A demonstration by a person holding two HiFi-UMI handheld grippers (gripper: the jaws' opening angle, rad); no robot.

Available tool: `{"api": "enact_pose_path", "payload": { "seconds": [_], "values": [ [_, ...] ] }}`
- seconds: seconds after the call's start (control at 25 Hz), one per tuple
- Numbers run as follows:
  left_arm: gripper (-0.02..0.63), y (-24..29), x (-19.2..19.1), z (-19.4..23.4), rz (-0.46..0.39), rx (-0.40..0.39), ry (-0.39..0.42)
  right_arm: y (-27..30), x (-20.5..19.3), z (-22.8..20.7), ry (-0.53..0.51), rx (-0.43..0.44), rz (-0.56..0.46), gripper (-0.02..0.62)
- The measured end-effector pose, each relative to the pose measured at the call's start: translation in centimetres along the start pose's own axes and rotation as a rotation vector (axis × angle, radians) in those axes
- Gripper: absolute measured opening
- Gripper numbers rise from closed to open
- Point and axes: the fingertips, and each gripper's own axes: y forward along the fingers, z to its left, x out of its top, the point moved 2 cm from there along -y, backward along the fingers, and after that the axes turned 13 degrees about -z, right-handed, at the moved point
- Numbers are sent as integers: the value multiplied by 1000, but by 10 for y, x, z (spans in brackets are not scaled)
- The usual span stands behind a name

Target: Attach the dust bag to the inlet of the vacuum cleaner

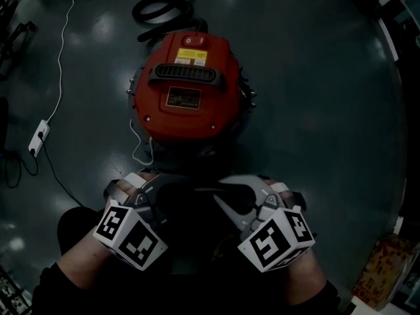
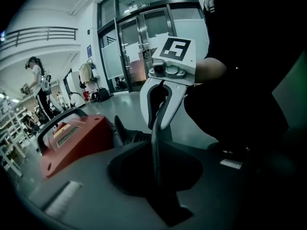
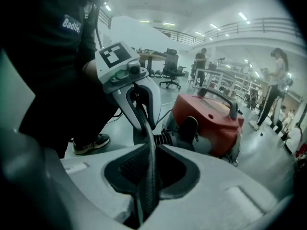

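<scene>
Dim, vignetted head view; fisheye edges

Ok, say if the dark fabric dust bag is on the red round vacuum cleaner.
Off: left gripper and right gripper pinch the dust bag short of the vacuum cleaner.

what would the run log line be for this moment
left gripper: shut on dust bag | right gripper: shut on dust bag | vacuum cleaner: ahead, bag not attached

Right claw [image 3: 152,151] clamping dust bag [image 3: 146,128], red vacuum [image 3: 211,122] behind
</scene>
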Motion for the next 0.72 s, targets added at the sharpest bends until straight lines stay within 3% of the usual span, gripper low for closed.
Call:
{"api": "enact_pose_path", "payload": {
  "seconds": [0.4, 0.72],
  "values": [
    [65, 5, 5, 8, 4, -59, 22, -7, -7, -1, 100, -21, -49, 49],
    [61, 4, 0, 10, -25, -44, -46, 0, -2, -11, 12, 5, -12, 64]
  ]
}}
